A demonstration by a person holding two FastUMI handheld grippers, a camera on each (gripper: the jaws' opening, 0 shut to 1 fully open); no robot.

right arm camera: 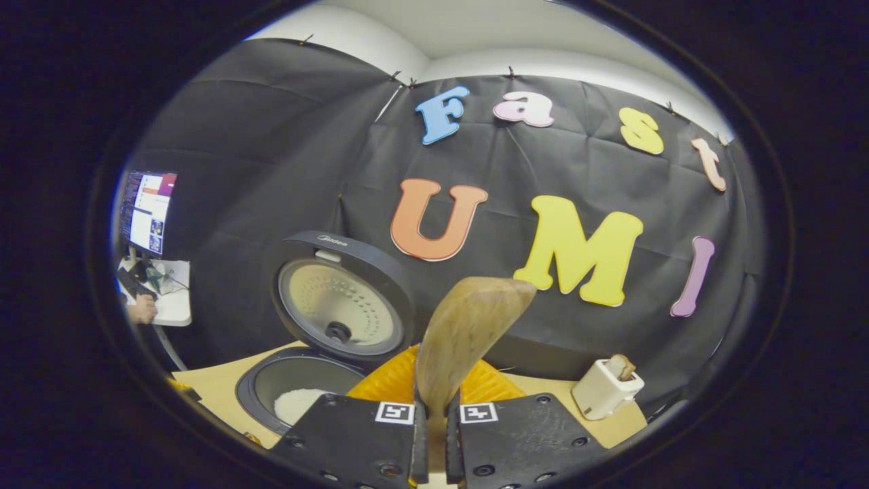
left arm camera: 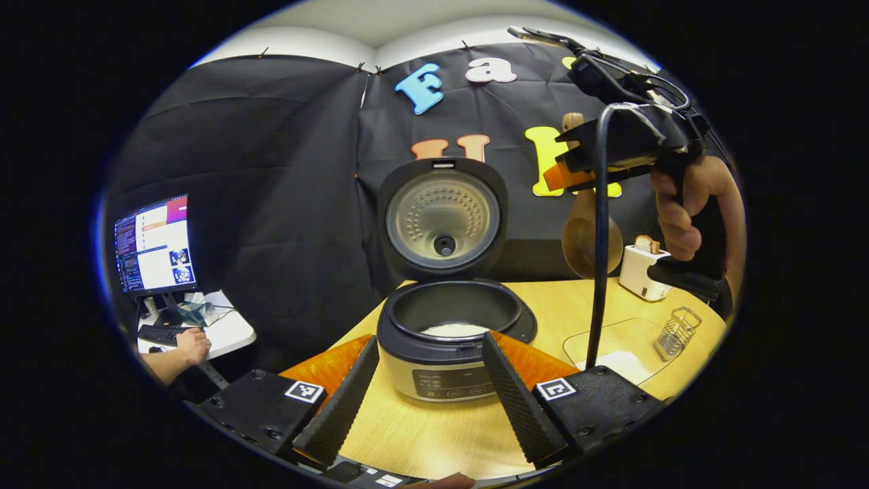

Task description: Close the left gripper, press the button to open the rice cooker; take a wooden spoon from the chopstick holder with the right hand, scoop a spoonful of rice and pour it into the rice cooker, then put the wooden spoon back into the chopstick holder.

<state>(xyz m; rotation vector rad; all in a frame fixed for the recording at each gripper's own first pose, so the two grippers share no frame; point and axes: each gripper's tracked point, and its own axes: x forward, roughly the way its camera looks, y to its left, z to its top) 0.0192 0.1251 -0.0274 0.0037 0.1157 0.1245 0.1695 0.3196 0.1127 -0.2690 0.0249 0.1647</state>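
The rice cooker (left arm camera: 445, 367) stands on the wooden table with its lid (left arm camera: 442, 217) raised and white rice (left arm camera: 453, 331) in the pot. My left gripper (left arm camera: 431, 339) is open, its fingers spread on either side of the cooker's front. A hand holds my right gripper (left arm camera: 567, 173) high at the right, shut on the wooden spoon (left arm camera: 589, 241), whose bowl hangs down above the table. In the right gripper view the spoon (right arm camera: 468, 336) stands up from between my shut right gripper (right arm camera: 434, 407), with the open cooker (right arm camera: 299, 394) low on the left. The wire chopstick holder (left arm camera: 677, 331) stands at the right.
A clear tray (left arm camera: 621, 353) holding rice lies right of the cooker. A white toaster (left arm camera: 640, 270) with bread in it stands at the back right, also seen as the toaster (right arm camera: 605, 387). A monitor (left arm camera: 155, 244) and a person's hand on a keyboard are on a side desk at the left.
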